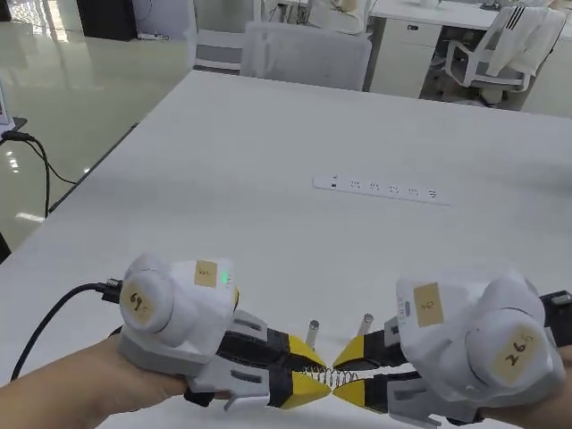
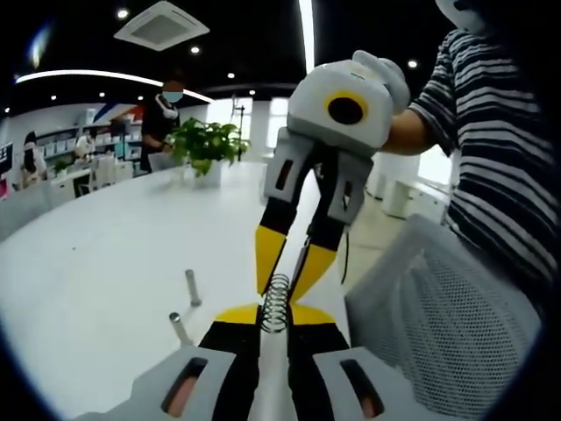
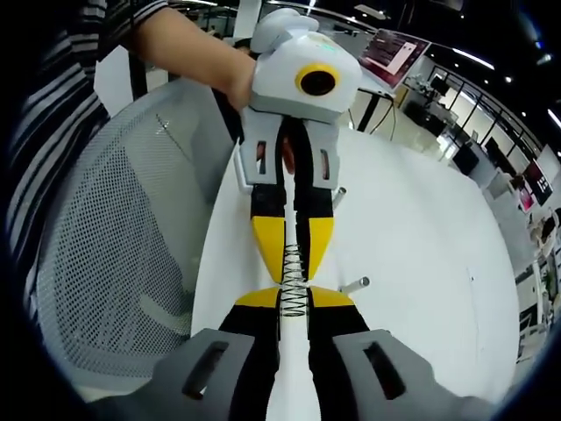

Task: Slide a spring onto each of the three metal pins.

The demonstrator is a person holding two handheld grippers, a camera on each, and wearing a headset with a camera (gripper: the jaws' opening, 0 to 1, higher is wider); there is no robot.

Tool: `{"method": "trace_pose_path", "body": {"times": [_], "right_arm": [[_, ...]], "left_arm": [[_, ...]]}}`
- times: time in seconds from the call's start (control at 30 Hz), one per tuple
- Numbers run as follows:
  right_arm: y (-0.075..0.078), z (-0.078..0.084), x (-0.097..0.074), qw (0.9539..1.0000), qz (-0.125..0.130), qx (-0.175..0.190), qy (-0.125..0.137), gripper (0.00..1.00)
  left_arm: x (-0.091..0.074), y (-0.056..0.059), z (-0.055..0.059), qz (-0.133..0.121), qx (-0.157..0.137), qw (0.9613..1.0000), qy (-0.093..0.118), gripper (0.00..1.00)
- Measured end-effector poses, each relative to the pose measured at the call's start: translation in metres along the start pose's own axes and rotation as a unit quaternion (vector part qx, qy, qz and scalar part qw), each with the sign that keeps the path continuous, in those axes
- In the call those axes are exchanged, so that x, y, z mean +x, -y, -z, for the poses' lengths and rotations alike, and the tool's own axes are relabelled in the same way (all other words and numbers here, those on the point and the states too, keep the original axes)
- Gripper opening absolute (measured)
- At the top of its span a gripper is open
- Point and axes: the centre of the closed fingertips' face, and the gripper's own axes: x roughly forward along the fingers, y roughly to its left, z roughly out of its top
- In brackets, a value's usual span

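A small metal spring [image 1: 329, 377] lies level between the two grippers, which meet tip to tip just above the white table [image 1: 268, 152] at its near edge. My left gripper [image 1: 315, 375] is shut on one end of the spring [image 2: 274, 303], and my right gripper [image 1: 347, 374] is shut on the other end [image 3: 295, 294]. In the left gripper view a thin metal rod [image 2: 303, 254] runs back between the right jaws; I cannot tell what it is. Two metal pins [image 1: 312, 332] [image 1: 365, 323] stand upright on the table just beyond the tips.
A white power strip [image 1: 382, 189] lies across the table's middle right. A black cable [image 1: 54, 313] trails off the left gripper. A grey mesh chair [image 2: 438, 307] sits close under the table edge. Office chairs [image 1: 304, 54] stand at the far end.
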Motion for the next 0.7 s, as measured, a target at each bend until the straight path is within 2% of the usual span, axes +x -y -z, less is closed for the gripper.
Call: {"method": "trace_pose_path", "body": {"times": [0.2, 0.3, 0.43, 0.7], "right_arm": [[-0.003, 0.003, -0.003, 0.9999, 0.0, -0.004, 0.01, 0.09], [-0.006, 0.008, -0.003, 0.9999, -0.005, 0.01, 0.011, 0.12], [-0.007, 0.013, -0.002, 0.9998, -0.007, 0.017, 0.009, 0.1], [-0.008, 0.012, 0.0, 0.9999, -0.005, 0.009, 0.014, 0.08]], "left_arm": [[0.001, 0.003, 0.001, 0.011, -0.005, 0.9999, -0.002, 0.03], [0.0, 0.004, 0.002, 0.015, -0.004, 0.9999, -0.004, 0.03], [0.0, 0.006, 0.002, 0.018, -0.005, 0.9998, -0.005, 0.03], [0.0, 0.007, 0.003, 0.018, -0.003, 0.9998, -0.007, 0.03]]}}
